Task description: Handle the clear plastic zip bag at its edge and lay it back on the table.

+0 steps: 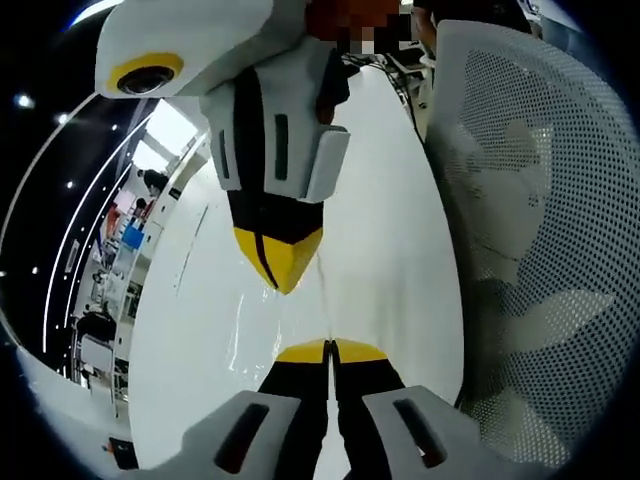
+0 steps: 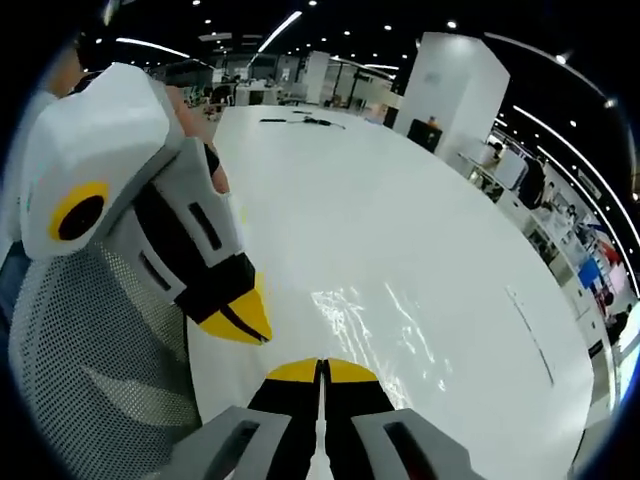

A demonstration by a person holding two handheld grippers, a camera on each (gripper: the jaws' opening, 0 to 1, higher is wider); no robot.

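Left gripper view: the left claw (image 1: pixel 330 347) rises from 6 o'clock with its two yellow-tipped jaws pressed together, leaving only a hairline seam between them. They meet at the near edge of the clear plastic zip bag (image 1: pixel 290 315), seen as faint glossy creases on the white surface (image 1: pixel 390 230); whether film lies pinched between the tips cannot be told. The right claw (image 1: pixel 280 258) enters from 12 o'clock, pointing down toward the left claw, its yellow tips closed to a point that stands just above the same creased film, tip facing tip with a short gap between. A white mesh chair back (image 1: pixel 540 250) occupies the 3 o'clock side. Office furniture and ceiling lights lie far off at 9 o'clock.

Right gripper view: the right claw (image 2: pixel 322 372) rises from 6 o'clock, jaws likewise drawn together along a thin dark line. The bag (image 2: pixel 385 320) lies flat on the surface (image 2: pixel 400 200) at about 5 o'clock from centre, shown by bright wrinkled highlights just beyond the tips. The left claw (image 2: pixel 243 320) comes in from 9 o'clock, angled downward to the right, yellow tips closed and near the bag's edge. A hand (image 2: pixel 210 165) grips its body from behind. The chair back (image 2: pixel 90 350) lies at 8 o'clock.
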